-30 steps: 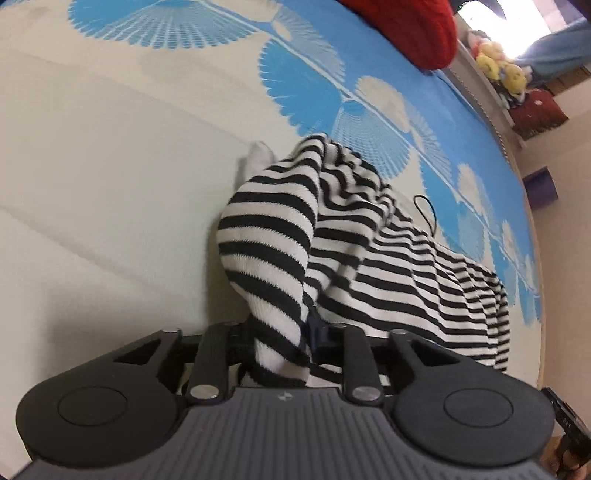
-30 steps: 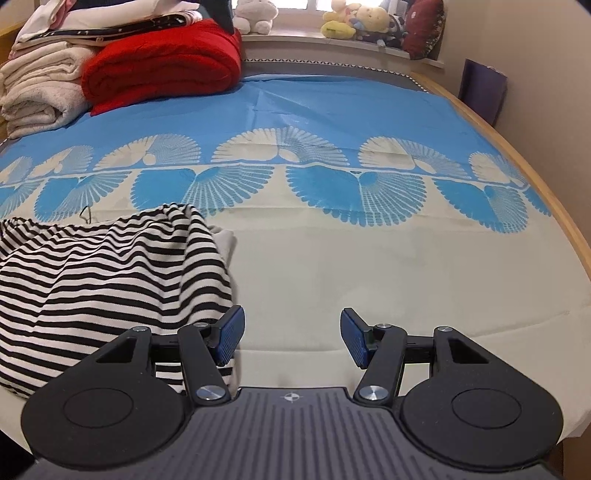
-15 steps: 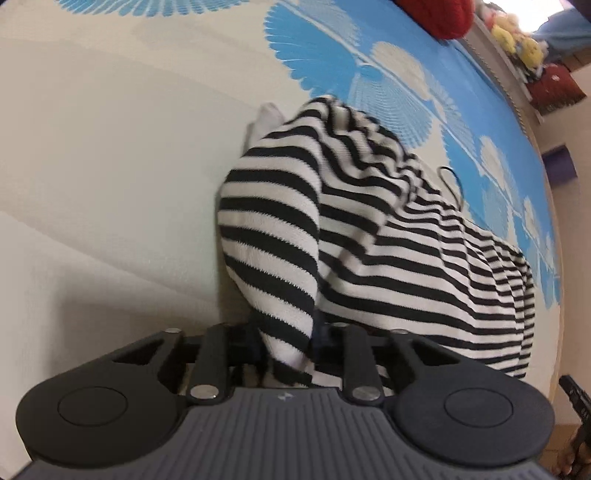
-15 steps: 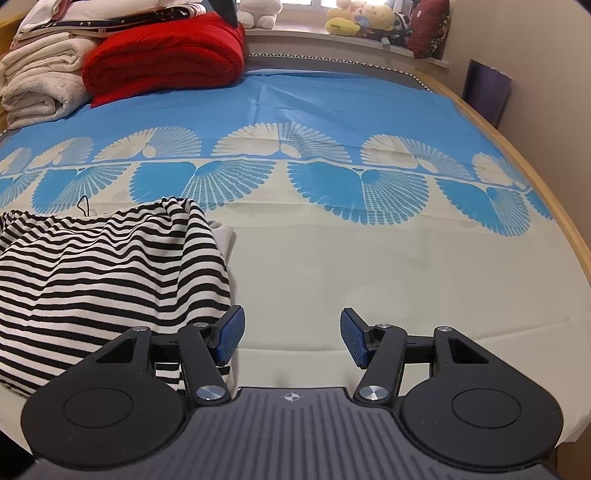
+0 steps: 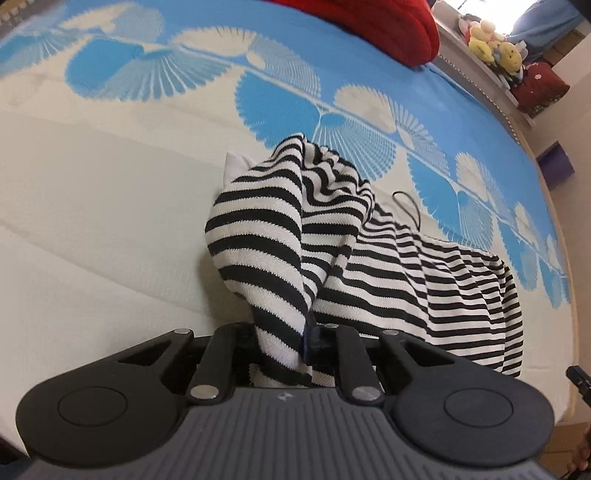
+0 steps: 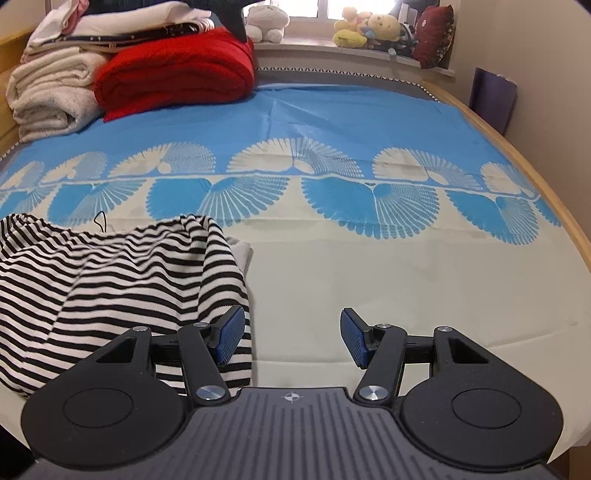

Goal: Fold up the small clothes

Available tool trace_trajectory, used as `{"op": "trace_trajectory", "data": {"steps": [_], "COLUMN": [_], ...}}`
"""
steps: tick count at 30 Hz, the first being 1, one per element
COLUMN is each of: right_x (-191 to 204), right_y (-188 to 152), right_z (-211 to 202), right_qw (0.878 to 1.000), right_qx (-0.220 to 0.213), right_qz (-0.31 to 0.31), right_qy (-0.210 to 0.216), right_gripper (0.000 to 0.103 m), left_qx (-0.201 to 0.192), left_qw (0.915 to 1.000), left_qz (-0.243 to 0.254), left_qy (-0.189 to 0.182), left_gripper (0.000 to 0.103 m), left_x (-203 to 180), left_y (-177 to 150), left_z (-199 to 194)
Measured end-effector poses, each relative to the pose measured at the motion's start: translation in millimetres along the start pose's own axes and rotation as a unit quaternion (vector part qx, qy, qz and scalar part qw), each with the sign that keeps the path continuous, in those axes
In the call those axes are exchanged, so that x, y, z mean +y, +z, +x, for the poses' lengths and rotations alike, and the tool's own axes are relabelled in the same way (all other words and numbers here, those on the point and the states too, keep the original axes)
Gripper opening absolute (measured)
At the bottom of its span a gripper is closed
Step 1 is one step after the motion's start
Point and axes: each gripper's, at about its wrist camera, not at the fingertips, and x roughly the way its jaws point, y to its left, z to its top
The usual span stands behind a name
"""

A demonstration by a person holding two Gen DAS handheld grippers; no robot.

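A black-and-white striped garment (image 5: 369,258) lies bunched on the bed. My left gripper (image 5: 291,343) is shut on a fold of its near edge and holds that part lifted. In the right wrist view the same striped garment (image 6: 110,280) lies at the left. My right gripper (image 6: 291,336) is open and empty, just above the bed, with its left blue pad (image 6: 231,334) over the garment's right edge.
The bed sheet (image 6: 369,266) is cream near me and blue with fan patterns farther off. A red blanket (image 6: 173,77) and folded white towels (image 6: 51,96) are stacked at the far left. Plush toys (image 6: 365,29) sit on the sill. A wooden bed rim (image 6: 546,192) runs along the right.
My left gripper has swung its view back toward the far side of the bed, still holding the striped fold. My right gripper has drifted slightly and stays open.
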Motion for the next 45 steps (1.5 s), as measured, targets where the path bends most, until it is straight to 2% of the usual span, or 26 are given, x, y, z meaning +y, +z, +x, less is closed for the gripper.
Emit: {"op": "trace_trajectory", "data": {"steps": [4,6,9,11,12,17,21,22,25,26,29,31,35,38,39,40,41,43,45], "right_x": [-7.2,-9.0,-9.4,-5.5,-2.6,10.1,19.7,21.9,24.5,23.9,20.8,17.3,9.2,5.5,4.8,4.5,4.2,4.5,5.5], "right_y": [1.5,5.3,10.5,13.2,14.2,18.9,19.5,18.9,14.9,13.6,11.1,10.4,10.7,11.0,11.2,11.9,12.7,13.3,13.2], "right_z": [-4.9,-3.2,3.4,8.9,11.0,21.4,26.6,26.3,22.7,21.8,19.8,21.2,26.2,30.4,32.0,33.7,35.0,38.2,41.1], "right_qw": [1.0,1.0,0.999,0.999,0.999,0.999,0.999,0.999,0.999,0.999,0.999,1.0,1.0,1.0,1.0,1.0,1.0,1.0,1.0], "right_qx": [-0.006,-0.01,-0.009,-0.005,-0.005,-0.002,0.002,0.003,0.005,0.008,0.008,0.009,0.015,0.018,0.02,0.021,0.021,0.023,0.024], "right_qz": [0.016,0.025,0.044,0.044,0.04,0.034,0.03,0.025,0.022,0.023,0.021,0.02,0.02,0.021,0.02,0.019,0.019,0.019,0.019], "right_qy": [0.009,0.008,0.007,0.009,0.009,0.013,0.02,0.02,0.023,0.024,0.023,0.018,0.006,0.0,-0.002,-0.004,-0.006,-0.007,-0.007], "right_gripper": [0.059,0.059,0.059,0.059,0.059,0.059,0.059,0.059,0.059,0.059,0.059,0.059,0.059,0.059,0.059,0.059,0.059,0.059,0.059], "left_qx": [-0.019,-0.021,0.009,-0.017,-0.025,-0.017,0.028,0.023,-0.001,-0.003,0.0,0.019,0.048,0.055,0.058,0.062,0.065,0.058,0.049], "left_qw": [0.9993,0.9989,0.9946,0.9883,0.9872,0.9893,0.9968,0.9969,0.9959,0.9956,0.9958,0.995,0.9938,0.9946,0.995,0.9957,0.9962,0.9975,0.9978], "left_qz": [0.02,0.008,-0.006,0.016,0.017,0.012,-0.018,-0.02,-0.035,-0.046,-0.081,-0.096,-0.096,-0.074,-0.063,-0.046,-0.027,0.019,0.031], "left_qy": [0.027,0.042,0.103,0.151,0.157,0.145,0.072,0.073,0.084,0.082,0.041,0.018,-0.027,-0.048,-0.052,-0.053,-0.051,-0.036,-0.033], "left_gripper": [0.015,0.015,0.01,0.01,0.01,0.01,0.015,0.02,0.054,0.057,0.062,0.062,0.062,0.06,0.054,0.028,0.022,0.018,0.017], "left_x": [-8.5,2.0,17.4,18.3,18.9,18.7,27.8,30.8,47.9,55.7,83.0,99.1,113.9,109.3,105.6,99.7,93.5,78.7,70.9], "left_y": [-5.4,-7.5,-5.2,3.6,6.2,6.2,7.1,8.8,10.2,10.5,7.0,3.0,-1.6,1.2,1.6,1.6,1.7,1.3,2.4], "left_z": [-18.3,-14.9,1.4,-3.6,-7.2,-13.0,-3.0,-2.9,-2.9,-1.6,8.1,19.4,40.7,49.0,51.3,54.2,56.9,55.3,49.5]}}
